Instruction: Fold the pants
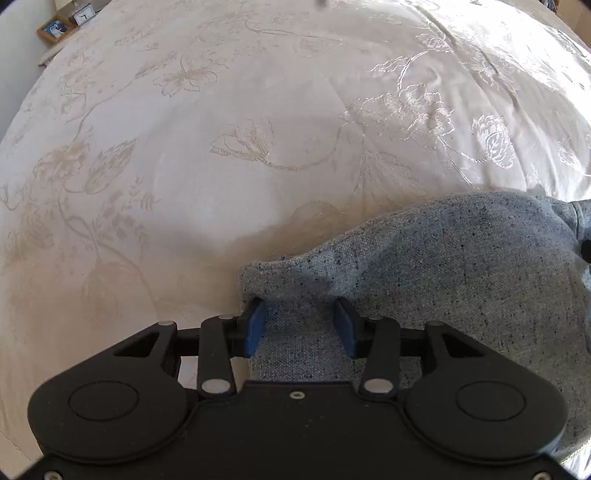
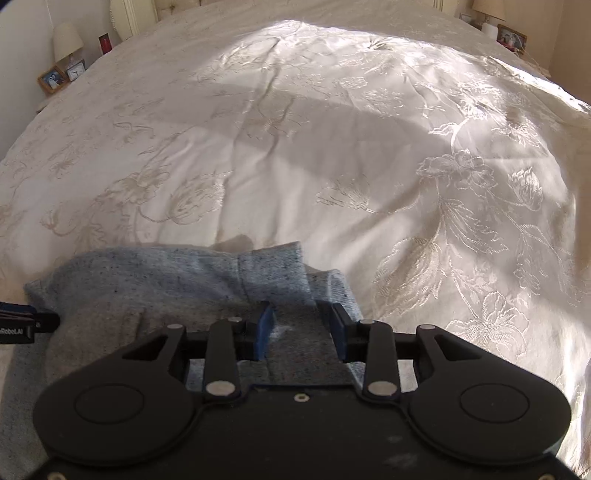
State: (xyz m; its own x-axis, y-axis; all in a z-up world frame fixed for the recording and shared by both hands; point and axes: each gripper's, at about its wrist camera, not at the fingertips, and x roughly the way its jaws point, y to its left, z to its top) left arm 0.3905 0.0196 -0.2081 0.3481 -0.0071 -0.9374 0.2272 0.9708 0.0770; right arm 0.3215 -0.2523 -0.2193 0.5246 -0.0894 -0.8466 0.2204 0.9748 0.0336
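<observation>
Left wrist view: the left gripper (image 1: 300, 325) has its blue pads spread wide, with the speckled grey-blue pants (image 1: 443, 280) lying between and under them — nothing is pinched. The pants sit bunched at the near edge of the embroidered cream bedspread (image 1: 221, 147), towards its right side. A framed photo (image 1: 55, 27) stands off the far left corner.

Right wrist view: the right gripper (image 2: 301, 328) is likewise wide apart over a folded band of the pants (image 2: 147, 288), gripping nothing. A lamp (image 2: 66, 40) stands beyond the bedspread (image 2: 332, 147) — far left
</observation>
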